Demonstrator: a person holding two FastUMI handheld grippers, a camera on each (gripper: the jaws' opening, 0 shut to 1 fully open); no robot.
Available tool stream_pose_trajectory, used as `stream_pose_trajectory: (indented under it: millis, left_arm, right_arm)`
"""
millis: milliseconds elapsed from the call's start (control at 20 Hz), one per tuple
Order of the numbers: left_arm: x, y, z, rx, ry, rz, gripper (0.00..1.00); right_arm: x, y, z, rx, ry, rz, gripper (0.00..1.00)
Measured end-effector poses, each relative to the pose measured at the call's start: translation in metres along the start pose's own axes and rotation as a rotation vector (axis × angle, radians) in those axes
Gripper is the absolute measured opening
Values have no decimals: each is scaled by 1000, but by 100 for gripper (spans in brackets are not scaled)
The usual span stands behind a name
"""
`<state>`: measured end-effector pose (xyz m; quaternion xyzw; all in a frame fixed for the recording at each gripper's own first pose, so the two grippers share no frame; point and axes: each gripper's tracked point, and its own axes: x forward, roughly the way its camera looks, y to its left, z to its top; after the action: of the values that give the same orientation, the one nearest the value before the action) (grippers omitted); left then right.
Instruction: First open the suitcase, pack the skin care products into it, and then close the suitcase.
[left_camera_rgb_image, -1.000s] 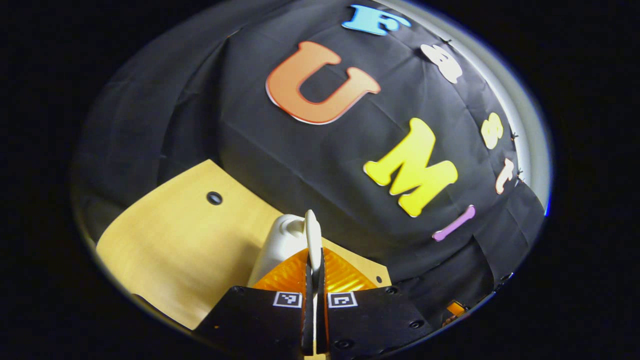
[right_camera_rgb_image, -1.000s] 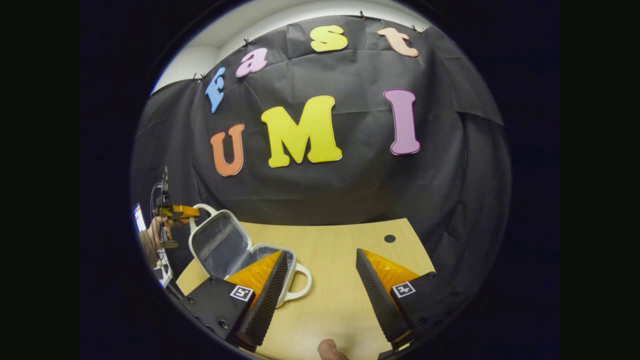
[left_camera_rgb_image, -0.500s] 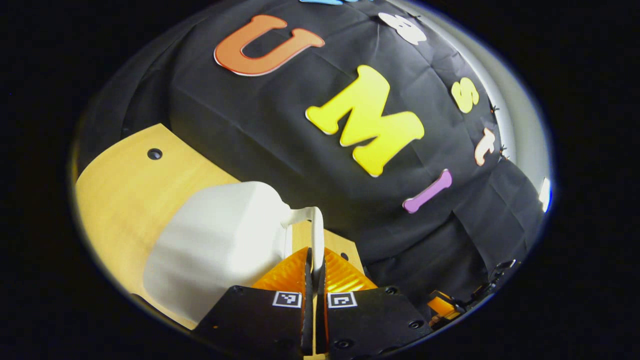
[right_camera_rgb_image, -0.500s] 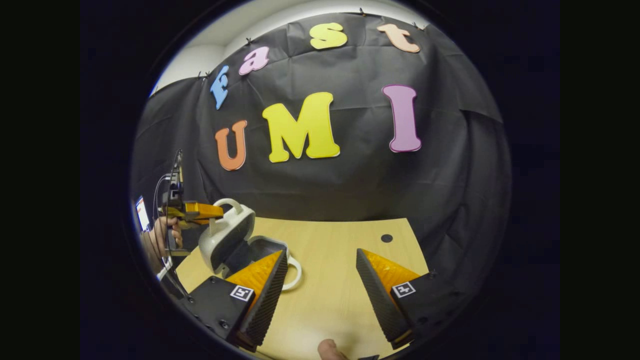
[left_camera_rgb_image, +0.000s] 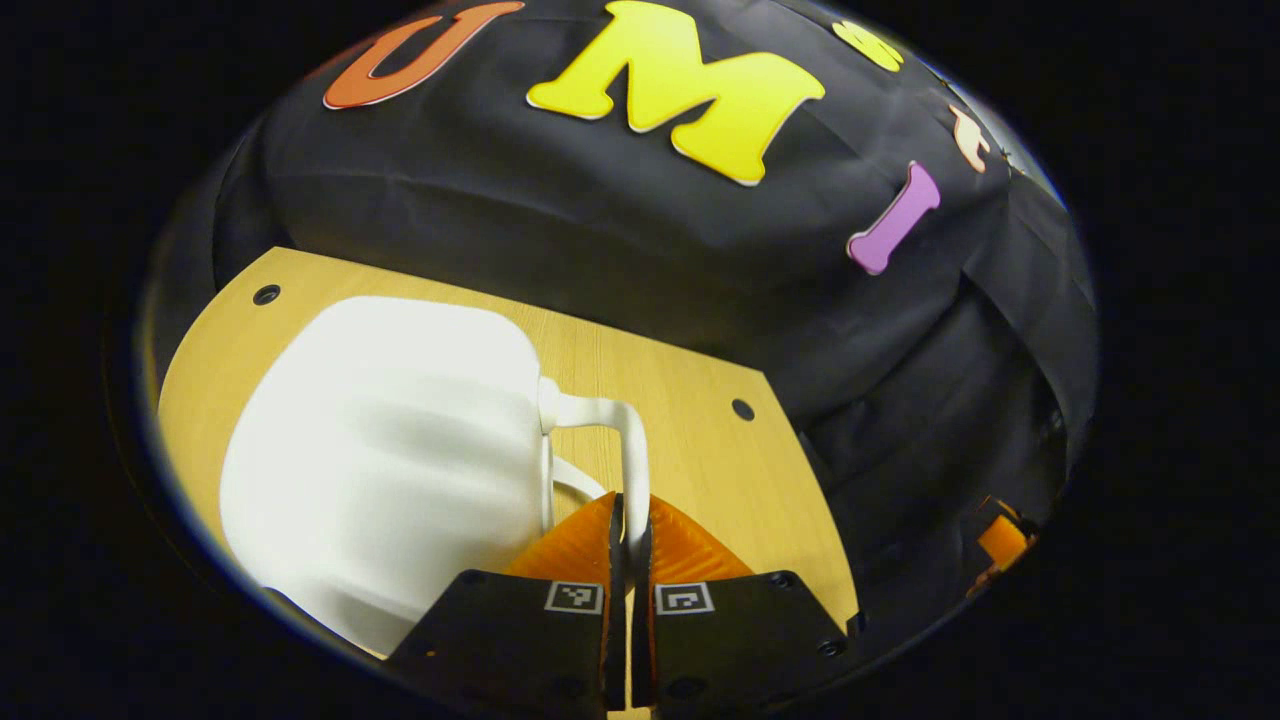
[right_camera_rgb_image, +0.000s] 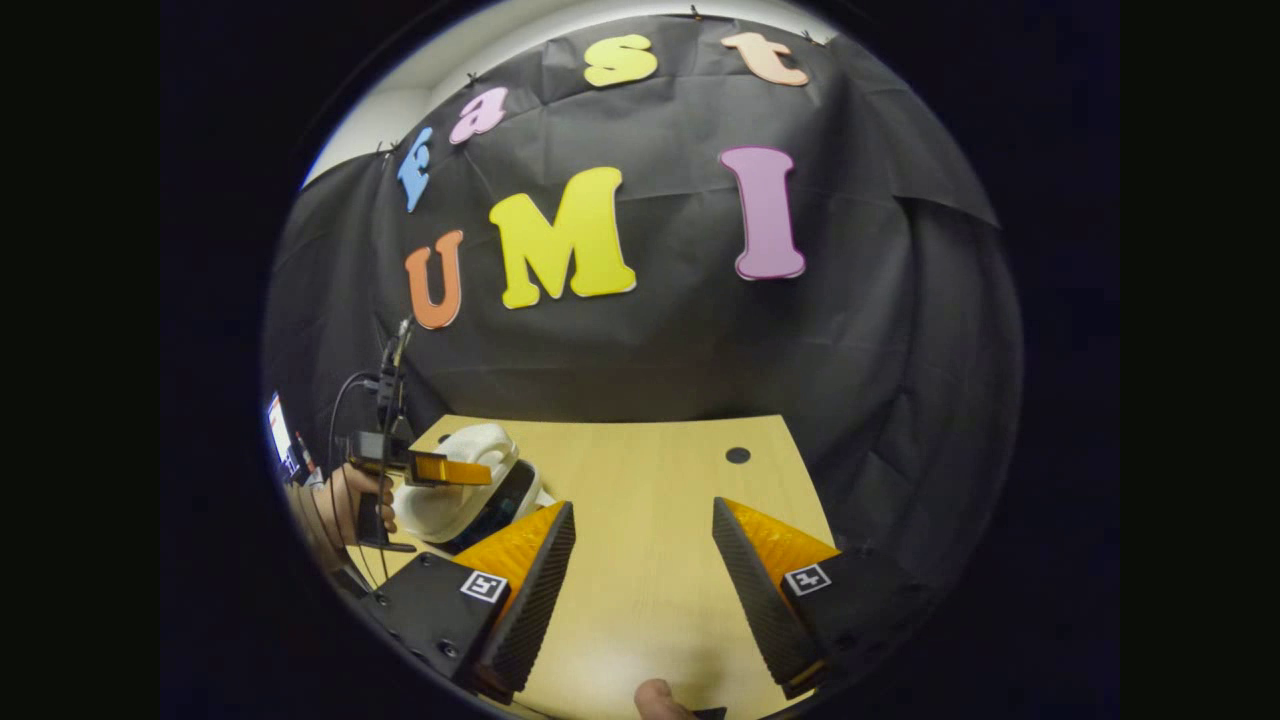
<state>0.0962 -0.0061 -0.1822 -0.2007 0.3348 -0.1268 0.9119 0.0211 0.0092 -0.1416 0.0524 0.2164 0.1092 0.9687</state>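
Left gripper (left_camera_rgb_image: 628, 525) clamped on the white loop handle (left_camera_rgb_image: 632, 455) of the suitcase lid (left_camera_rgb_image: 385, 450), both fingers pressed tight against the handle strap. The lid is a white ribbed hard shell, seen from its outer side in the left gripper view, tilted low over the suitcase base; a second loop handle (left_camera_rgb_image: 575, 480) of the base shows just under the gripped one. In the right gripper view the white suitcase (right_camera_rgb_image: 462, 490) sits at the left end of the wooden table (right_camera_rgb_image: 660, 520), lid nearly down on the base, a dark gap of the interior visible between them. A hand (right_camera_rgb_image: 345, 505) holds the left gripper just left of the suitcase. Right gripper (right_camera_rgb_image: 643, 570) is wide open, nothing between its fingers, over bare table right of the suitcase, well apart from it. A fingertip (right_camera_rgb_image: 655, 697) shows at the bottom edge of the right gripper view. Skin care products can't be made out, presumably hidden under the lid.
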Motion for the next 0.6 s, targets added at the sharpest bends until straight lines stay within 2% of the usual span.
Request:
stream_pose_trajectory:
  millis: [50, 100, 200, 250, 400, 600]
  left_arm:
    - [6, -1, -10, 32, 24, 22, 5]
    - [10, -3, -18, 60, 45, 42, 5]
    - [14, -2, -27, 97, 64, 74, 5]
    - [15, -1, -27, 103, 68, 92, 5]
    - [16, -2, -22, 143, 81, 125, 5]
    - [16, -3, -19, 217, 118, 168, 5]
  right_arm:
    - [-2, -5, -6, 8, 12, -7, 78]
    - [-3, -9, -11, 12, 22, -14, 81]
    - [-6, -18, -17, 21, 38, -27, 81]
    - [-7, -21, -21, 27, 46, -31, 77]
    - [-8, -22, -31, 32, 72, -31, 81]
    - [-7, -11, -33, 12, 82, -9, 81]
